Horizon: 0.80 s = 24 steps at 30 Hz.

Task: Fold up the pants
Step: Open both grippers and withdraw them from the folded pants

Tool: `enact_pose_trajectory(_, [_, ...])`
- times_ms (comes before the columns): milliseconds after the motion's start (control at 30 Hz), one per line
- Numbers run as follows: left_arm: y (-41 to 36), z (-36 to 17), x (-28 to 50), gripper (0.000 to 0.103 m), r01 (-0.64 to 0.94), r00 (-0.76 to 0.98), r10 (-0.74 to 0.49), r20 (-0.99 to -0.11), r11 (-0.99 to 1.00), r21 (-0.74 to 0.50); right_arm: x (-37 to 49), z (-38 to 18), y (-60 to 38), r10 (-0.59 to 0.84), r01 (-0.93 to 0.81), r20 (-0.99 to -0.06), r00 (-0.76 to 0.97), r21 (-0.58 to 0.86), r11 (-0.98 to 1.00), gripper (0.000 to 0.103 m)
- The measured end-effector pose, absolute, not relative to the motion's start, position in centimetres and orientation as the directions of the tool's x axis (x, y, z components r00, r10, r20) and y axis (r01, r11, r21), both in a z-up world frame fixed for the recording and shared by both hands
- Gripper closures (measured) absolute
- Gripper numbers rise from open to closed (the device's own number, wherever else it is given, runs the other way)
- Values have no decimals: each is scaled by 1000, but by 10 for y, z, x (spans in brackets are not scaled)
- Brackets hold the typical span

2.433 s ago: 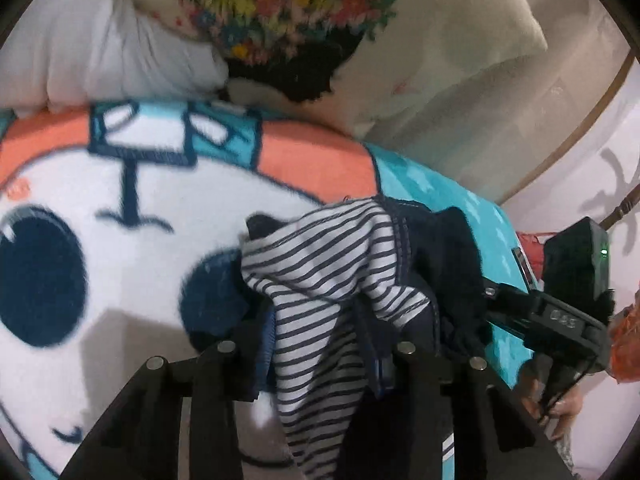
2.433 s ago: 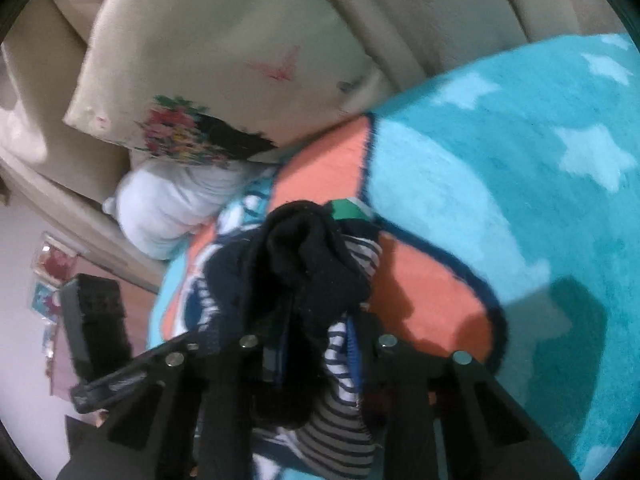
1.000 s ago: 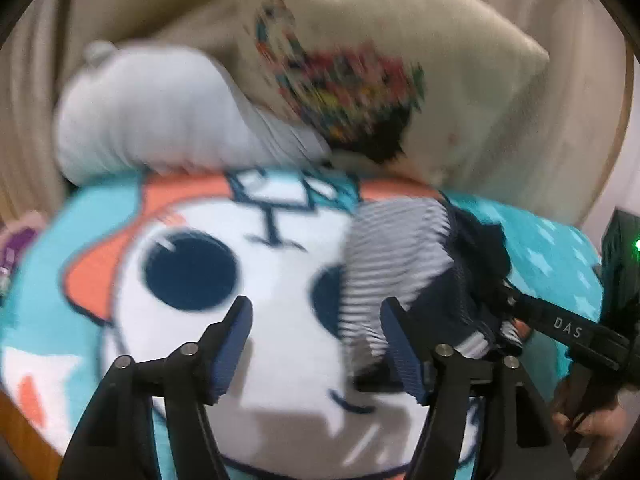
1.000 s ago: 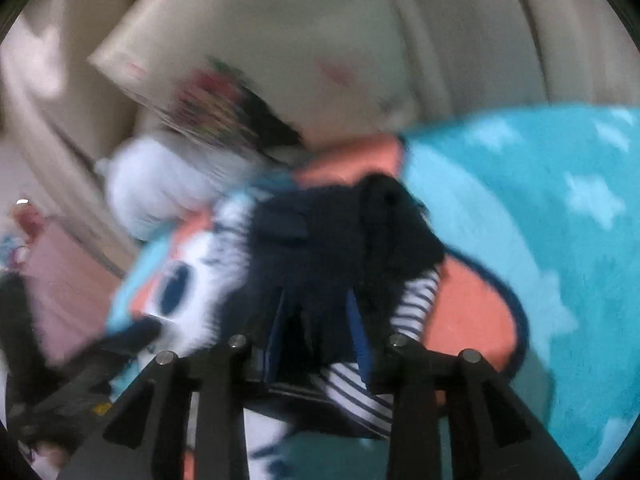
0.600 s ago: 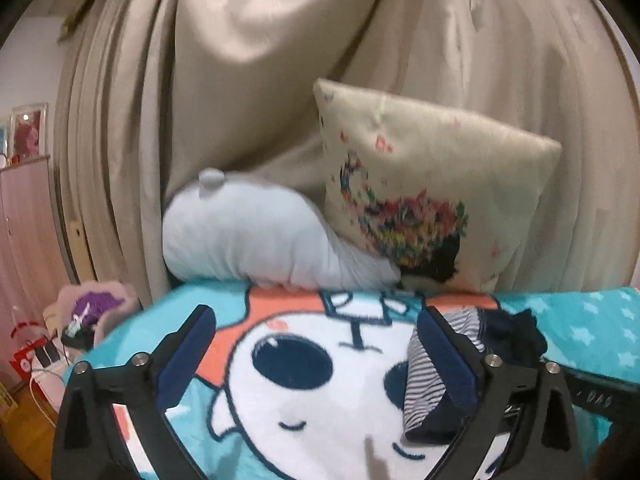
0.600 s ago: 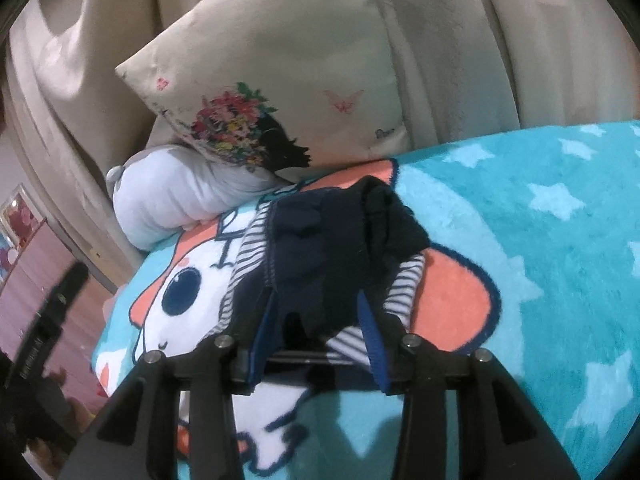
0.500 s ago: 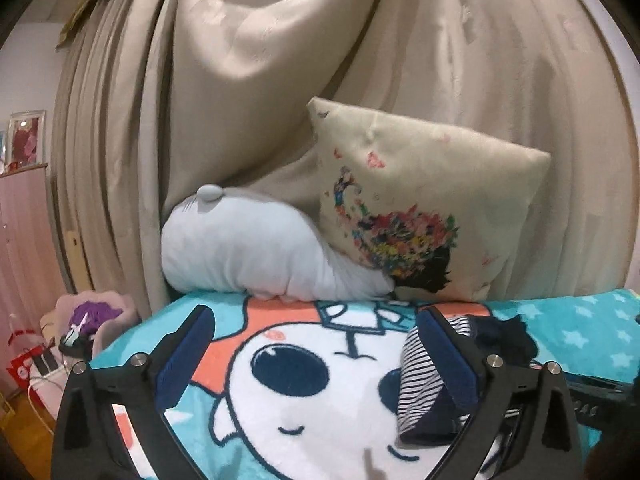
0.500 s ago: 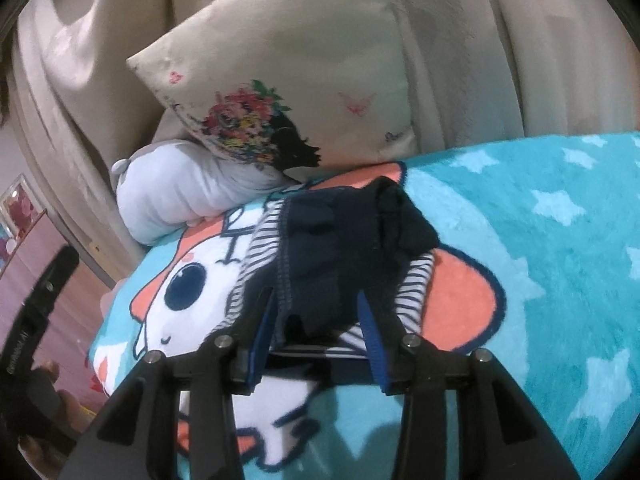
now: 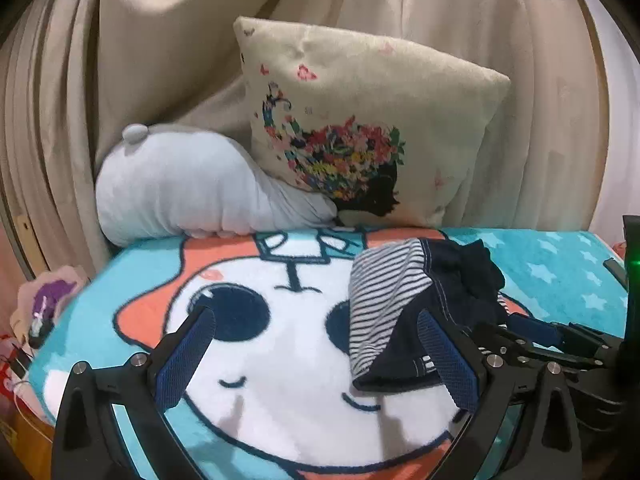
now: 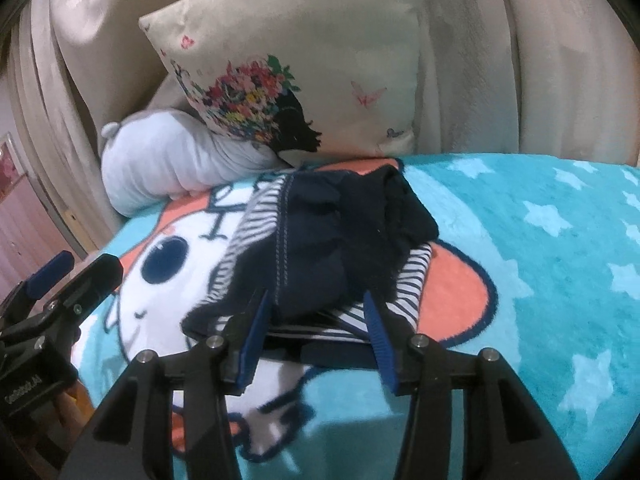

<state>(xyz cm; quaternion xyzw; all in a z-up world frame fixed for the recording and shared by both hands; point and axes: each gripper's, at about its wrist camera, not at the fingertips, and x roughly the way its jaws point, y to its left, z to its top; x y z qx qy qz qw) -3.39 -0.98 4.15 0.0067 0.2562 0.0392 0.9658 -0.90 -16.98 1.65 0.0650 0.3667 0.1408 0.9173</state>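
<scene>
1. Right wrist view: the pants (image 10: 320,248), navy with a striped lining showing, are lying in a folded bundle on the cartoon-face blanket (image 10: 560,240), over the face's orange ear and white cheek.
2. The right gripper (image 10: 316,330) is hovering at the bundle's near edge, its jaws standing partly apart with the pants' near hem showing in the gap; whether the blue pads are touching cloth I cannot tell.
3. In the left wrist view the left gripper (image 9: 316,348) is holding its jaws wide apart, gripping nothing; its right pad is sitting just in front of the pants (image 9: 404,300), which are lying toward the right of the blanket (image 9: 280,380).
4. Behind the blanket a floral cushion (image 9: 372,128) is leaning upright against a beige curtain (image 9: 160,60), with a white plush pillow (image 9: 192,188) lying just beside it on the left.
</scene>
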Motion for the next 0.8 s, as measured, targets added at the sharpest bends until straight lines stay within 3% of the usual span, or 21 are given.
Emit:
enact_pose_trajectory(133, [-4,33,-27,1,-76,842,66,-535,997,3,-5,10,-168,289,-200,-677,677,208,957,50])
enact_pose_trajectory(333, [5,23,-18,1,-102,807,56,-588,994,-46,-2,6,-166,279,-201,-689,669,193,960,50])
enact_pose_trajectory(800, [7,15,-13,1,-110,786,60,-615,993,-43,1,0,-159,259,-205,-705,660,162,965,46])
